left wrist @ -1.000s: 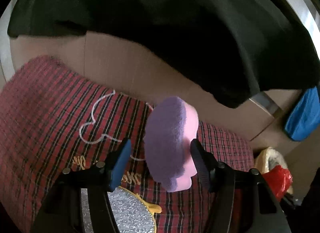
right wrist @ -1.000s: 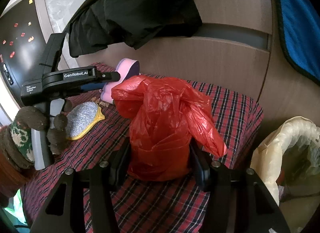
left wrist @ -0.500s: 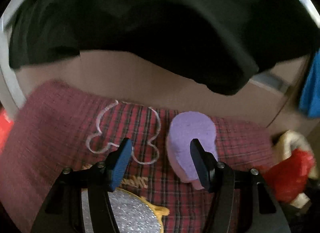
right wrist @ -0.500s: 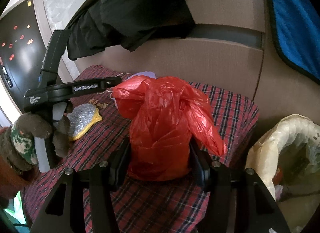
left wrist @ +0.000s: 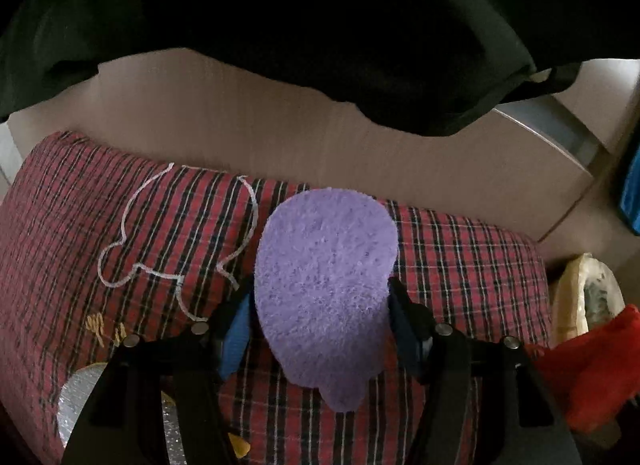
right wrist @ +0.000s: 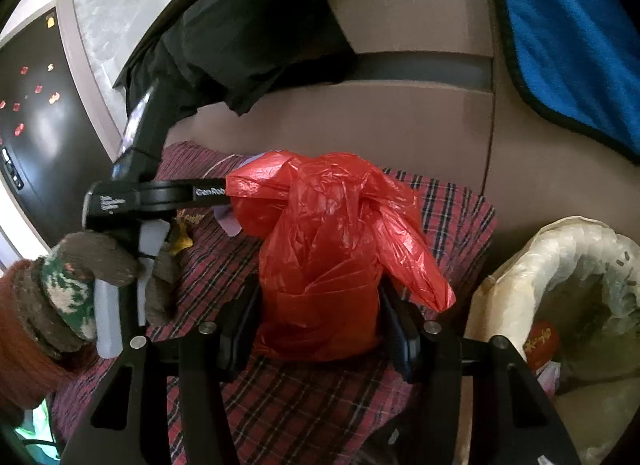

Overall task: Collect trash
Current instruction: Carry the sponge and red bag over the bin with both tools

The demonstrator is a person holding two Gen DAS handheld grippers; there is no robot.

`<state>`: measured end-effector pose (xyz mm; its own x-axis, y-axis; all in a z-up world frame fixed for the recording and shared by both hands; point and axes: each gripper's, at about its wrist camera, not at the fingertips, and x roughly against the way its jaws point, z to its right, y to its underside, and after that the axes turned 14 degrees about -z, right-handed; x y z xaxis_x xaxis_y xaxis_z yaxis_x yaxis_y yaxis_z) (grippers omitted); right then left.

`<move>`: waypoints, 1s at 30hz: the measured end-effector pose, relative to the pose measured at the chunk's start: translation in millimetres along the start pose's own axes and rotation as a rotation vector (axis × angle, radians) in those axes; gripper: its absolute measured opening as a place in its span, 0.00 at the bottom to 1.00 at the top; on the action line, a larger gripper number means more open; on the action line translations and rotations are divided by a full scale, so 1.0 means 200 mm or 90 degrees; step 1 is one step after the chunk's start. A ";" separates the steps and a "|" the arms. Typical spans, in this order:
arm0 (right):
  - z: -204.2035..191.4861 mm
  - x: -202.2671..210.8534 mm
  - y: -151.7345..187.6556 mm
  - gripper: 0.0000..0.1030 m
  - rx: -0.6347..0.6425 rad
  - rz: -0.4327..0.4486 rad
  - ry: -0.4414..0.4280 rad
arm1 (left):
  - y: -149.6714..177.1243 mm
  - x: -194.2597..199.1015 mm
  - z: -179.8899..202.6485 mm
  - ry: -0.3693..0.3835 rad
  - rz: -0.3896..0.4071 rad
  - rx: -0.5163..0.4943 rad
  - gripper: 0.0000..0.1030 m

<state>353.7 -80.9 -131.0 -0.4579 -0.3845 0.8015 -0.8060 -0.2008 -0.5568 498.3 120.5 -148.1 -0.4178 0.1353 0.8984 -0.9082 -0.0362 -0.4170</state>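
My left gripper is shut on a purple and pink sponge, held flat side up over the red plaid cloth. My right gripper is shut on a knotted red plastic bag, held above the same plaid cloth. The red bag also shows at the right edge of the left wrist view. The left gripper's body, held by a gloved hand, shows in the right wrist view to the left of the bag.
A trash bin lined with a pale bag stands right of the plaid cloth, also in the left wrist view. A silver and yellow scrubber lies on the cloth. A black garment and a blue towel hang above.
The left gripper has closed on the sponge, which has turned from upright to flat-faced between the fingers. The left gripper has moved closer to the red bag. The right gripper has barely moved.
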 end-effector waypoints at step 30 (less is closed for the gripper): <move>0.03 0.84 -0.01 0.51 0.065 0.178 0.084 | 0.57 1.25 0.41 -0.016 0.310 -0.013 0.57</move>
<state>280.5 -151.0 3.5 -0.7064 -0.3192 0.6318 -0.6029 -0.1963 -0.7733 288.4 69.7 40.1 -0.7948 0.0839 0.6010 -0.6063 -0.0693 -0.7922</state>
